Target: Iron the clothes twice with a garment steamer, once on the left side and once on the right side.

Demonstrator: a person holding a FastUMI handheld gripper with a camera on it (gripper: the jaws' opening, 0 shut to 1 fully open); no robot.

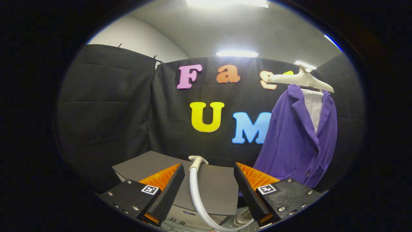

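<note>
A purple jacket (pixel 297 141) over a white shirt hangs on a pale hanger (pixel 302 80) against the booth wall, ahead of my fingers and to their right. My gripper (pixel 209 172) is open, its two fingers wide apart. In the gap between them runs the steamer's white hose (pixel 194 193), curving up to a small white fitting (pixel 198 159) at the edge of a grey box. A pale rounded part (pixel 243 219), perhaps the steamer's head, lies low by the right finger, mostly hidden.
A grey box-like unit (pixel 212 185) with a flat dark top stands just beyond the fingers, under the hose. The black cloth wall closes the booth behind and to both sides.
</note>
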